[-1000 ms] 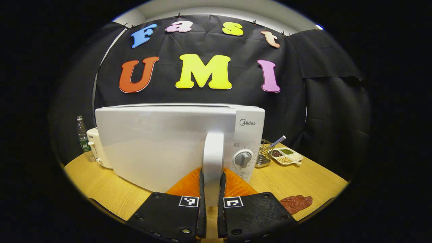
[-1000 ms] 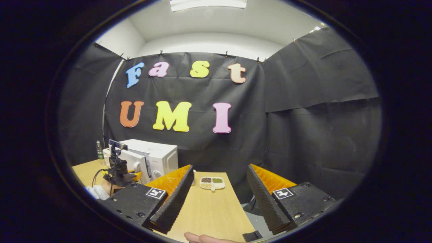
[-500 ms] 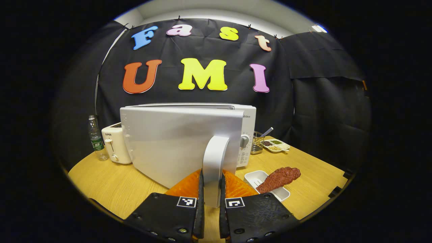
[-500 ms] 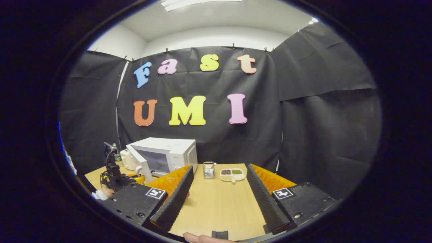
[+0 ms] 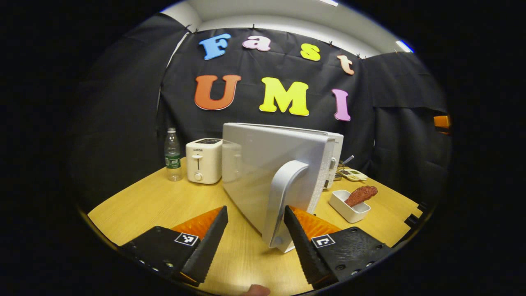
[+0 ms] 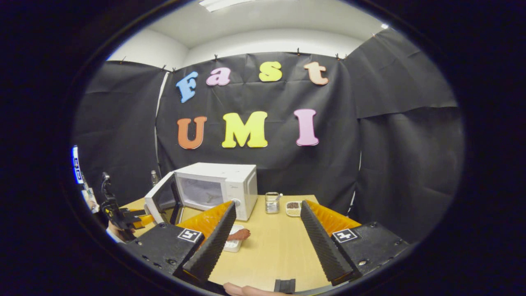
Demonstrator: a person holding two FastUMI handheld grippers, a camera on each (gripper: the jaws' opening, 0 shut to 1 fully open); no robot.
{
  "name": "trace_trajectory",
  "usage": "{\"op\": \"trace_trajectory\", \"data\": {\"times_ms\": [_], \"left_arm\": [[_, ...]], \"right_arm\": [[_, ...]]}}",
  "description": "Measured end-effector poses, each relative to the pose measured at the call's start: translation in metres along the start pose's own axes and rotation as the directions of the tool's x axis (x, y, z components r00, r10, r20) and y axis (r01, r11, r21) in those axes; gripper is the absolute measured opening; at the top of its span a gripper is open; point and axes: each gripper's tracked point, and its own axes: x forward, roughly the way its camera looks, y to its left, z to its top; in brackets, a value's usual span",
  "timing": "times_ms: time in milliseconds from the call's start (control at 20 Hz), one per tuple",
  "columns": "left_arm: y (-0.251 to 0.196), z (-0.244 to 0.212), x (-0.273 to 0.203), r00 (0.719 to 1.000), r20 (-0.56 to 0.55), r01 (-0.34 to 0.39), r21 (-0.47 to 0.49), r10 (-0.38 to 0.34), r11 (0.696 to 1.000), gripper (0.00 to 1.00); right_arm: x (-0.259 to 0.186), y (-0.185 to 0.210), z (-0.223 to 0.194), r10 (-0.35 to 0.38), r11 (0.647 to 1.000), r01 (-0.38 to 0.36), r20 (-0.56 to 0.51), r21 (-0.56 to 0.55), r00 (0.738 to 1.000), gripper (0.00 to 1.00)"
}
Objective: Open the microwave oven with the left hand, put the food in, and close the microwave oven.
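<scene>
Your left gripper (image 5: 254, 234) gapes around the microwave door (image 5: 271, 172) handle (image 5: 283, 201) at centre frame; your right gripper (image 6: 265, 234) also gapes

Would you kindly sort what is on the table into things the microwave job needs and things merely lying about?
Job: microwave oven, its open door, door handle, food in white tray, left claw, right claw.

Lying about: toaster, water bottle, wire basket, divided dish.

One microwave (image 5: 283, 164), one toaster (image 5: 204, 160), one water bottle (image 5: 173, 154), one white dish (image 5: 347, 207) with one piece of food (image 5: 361, 194), two grippers (image 5: 254, 232) (image 6: 267, 230).
</scene>
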Motion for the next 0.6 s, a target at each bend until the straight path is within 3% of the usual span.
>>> {"op": "trace_trajectory", "data": {"times_ms": [300,450,500,550,600], "left_arm": [[0.062,-0.002,-0.044,0.993,0.000,-0.114,0.026,0.114,0.993,0.93],[0.077,0.003,-0.062,0.989,0.022,-0.144,-0.016,0.145,0.989,0.93],[0.076,0.004,-0.067,0.989,0.024,-0.144,-0.023,0.145,0.989,0.81],[0.074,0.008,-0.073,0.989,0.032,-0.144,-0.023,0.144,0.989,0.92],[0.073,0.015,-0.079,0.988,0.048,-0.146,-0.014,0.146,0.989,0.92]], "right_arm": [[0.011,0.029,-0.012,0.033,0.999,-0.034,-0.041,-0.013,0.999,1.00],[0.017,0.035,-0.011,0.036,0.999,-0.038,-0.048,-0.031,0.998,1.00],[0.020,0.038,-0.014,0.037,0.999,-0.039,-0.057,-0.032,0.998,0.94],[0.024,0.039,-0.017,0.039,0.999,-0.041,-0.069,-0.029,0.997,1.00],[0.029,0.041,-0.020,0.044,0.999,-0.046,-0.084,-0.024,0.995,1.00]]}}
